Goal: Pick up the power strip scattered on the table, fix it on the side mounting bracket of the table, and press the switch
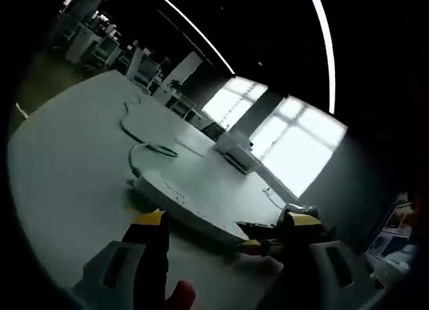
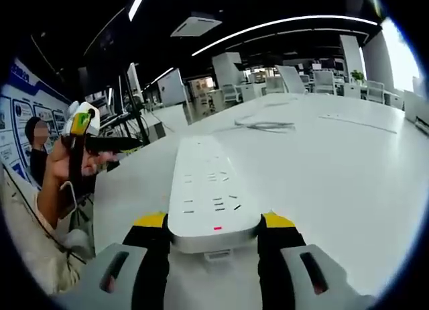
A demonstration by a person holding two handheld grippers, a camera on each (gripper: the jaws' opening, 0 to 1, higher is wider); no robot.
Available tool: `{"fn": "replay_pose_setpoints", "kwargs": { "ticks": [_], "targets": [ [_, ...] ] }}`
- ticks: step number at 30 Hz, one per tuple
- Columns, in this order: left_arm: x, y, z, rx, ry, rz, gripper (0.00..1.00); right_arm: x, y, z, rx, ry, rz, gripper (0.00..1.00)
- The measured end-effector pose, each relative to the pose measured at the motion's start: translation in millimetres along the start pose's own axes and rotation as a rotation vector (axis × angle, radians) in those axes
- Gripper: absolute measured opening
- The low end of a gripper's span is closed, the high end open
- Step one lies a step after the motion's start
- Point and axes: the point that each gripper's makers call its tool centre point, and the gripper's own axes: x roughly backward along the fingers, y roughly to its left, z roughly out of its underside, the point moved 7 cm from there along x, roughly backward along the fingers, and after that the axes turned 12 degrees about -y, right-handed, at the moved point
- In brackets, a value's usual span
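1. Grip state: in the right gripper view the right gripper (image 2: pixel 213 224) has its two yellow-tipped jaws closed against the near end of the long white plastic power strip (image 2: pixel 209 196), one jaw on each long side. The end with the small red switch mark (image 2: pixel 217 227) sits between the tips.
2. Left gripper (image 1: pixel 224 223): jaws stand wide apart and hold nothing. The same strip (image 1: pixel 194 206) lies just ahead of the tips, crossing in front of them, near the opening but not in it.
3. Location: the strip rests on, or barely above, the large white table top (image 2: pixel 348 182); I cannot tell which. A side mounting bracket cannot be made out.
4. Axis: the long axis runs straight ahead of the right gripper, socket face up, switch end nearest the jaws. A grey cable (image 1: pixel 144 139) trails off the far end.
5. Judged step: picking up. An end grip leaves a long overhang, so the far end will likely droop.
6. Advice: lift slowly and level; bring the left gripper across the strip's middle to steady it; watch cable drag.
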Motion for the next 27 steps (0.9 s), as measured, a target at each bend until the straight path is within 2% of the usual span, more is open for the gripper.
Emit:
{"fn": "replay_pose_setpoints", "kwargs": {
  "ticks": [3, 5, 10, 19, 22, 27],
  "targets": [
    [-1, -2.6, 0.1, 0.010, -0.004, 0.002, 0.69, 2, 1, 0.5, -0.010, -0.005, 0.000, 0.47],
    [-3, -0.1, 2.8, 0.016, 0.005, -0.013, 0.70, 2, 1, 1.1, -0.019, -0.008, -0.001, 0.47],
    [-2, 5.9, 8.2, 0.118, 0.001, -0.046, 0.73, 3, 1, 0.3, -0.048, -0.005, -0.003, 0.47],
    [-3, 14.8, 17.2, 0.225, -0.009, -0.063, 0.74, 4, 2, -3.0, -0.080, -0.005, -0.001, 0.47],
    [-4, 20.0, 21.0, 0.295, -0.016, -0.072, 0.74, 3, 2, -3.4, -0.102, -0.007, -0.002, 0.47],
    [-4, 24.5, 24.2, 0.340, -0.026, -0.080, 0.74, 3, 3, -2.8, -0.118, -0.006, 0.000, 0.47]
  ]
}}
